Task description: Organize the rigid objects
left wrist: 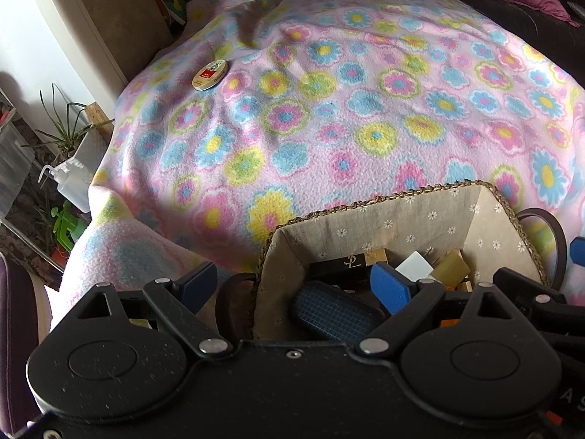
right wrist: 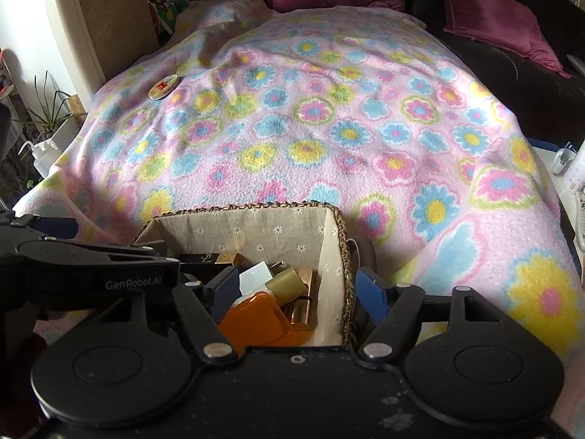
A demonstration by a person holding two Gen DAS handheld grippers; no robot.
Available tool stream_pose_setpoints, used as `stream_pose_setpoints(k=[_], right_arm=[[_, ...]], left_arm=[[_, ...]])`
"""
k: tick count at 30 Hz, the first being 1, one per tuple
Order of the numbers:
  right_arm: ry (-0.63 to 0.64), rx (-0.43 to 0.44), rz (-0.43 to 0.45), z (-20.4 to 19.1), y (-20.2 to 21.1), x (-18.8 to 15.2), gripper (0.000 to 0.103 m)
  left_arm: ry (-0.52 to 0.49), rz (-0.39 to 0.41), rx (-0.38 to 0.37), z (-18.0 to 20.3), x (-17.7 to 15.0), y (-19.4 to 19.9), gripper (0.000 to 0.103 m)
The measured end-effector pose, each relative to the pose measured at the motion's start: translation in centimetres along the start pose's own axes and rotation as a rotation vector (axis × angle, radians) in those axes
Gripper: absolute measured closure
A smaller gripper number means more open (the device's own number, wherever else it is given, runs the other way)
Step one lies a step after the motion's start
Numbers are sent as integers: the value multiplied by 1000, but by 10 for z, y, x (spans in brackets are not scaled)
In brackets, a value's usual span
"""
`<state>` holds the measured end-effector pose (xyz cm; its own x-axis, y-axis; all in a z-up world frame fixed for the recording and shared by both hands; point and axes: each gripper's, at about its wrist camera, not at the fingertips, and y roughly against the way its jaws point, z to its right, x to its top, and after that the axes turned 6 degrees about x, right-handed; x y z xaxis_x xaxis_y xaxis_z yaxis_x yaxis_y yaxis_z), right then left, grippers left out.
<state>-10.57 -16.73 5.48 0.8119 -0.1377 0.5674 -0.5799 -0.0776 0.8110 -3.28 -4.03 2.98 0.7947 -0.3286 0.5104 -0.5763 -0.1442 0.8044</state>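
Meanwhile both claws straddle the basket [right wrist: 342,252] walls, gripping nothing.

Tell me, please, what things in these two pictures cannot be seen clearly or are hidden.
- Basket bottom, both views: the items inside and the grippers' bodies cover it.
- Round tin label, both views: too small to read.
- Dark checked case, left wrist view: lower part behind the left gripper.
- Orange box, right wrist view: near end under the right gripper.
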Motion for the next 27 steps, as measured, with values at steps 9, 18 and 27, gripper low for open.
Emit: stream_pose_setpoints(k=[9, 18, 27], right_arm=[[28, -27, -4, -4, -1, 0, 24], [71, -25, 13, -6, 1, 1, 12], [62, -23, 15, -4, -2, 4, 5]], left_arm=[[5, -42, 5, -3, 0, -5, 14], [40, -71, 9, -10, 0, -8, 14], [75, -89, -16, -15, 2, -10, 14]])
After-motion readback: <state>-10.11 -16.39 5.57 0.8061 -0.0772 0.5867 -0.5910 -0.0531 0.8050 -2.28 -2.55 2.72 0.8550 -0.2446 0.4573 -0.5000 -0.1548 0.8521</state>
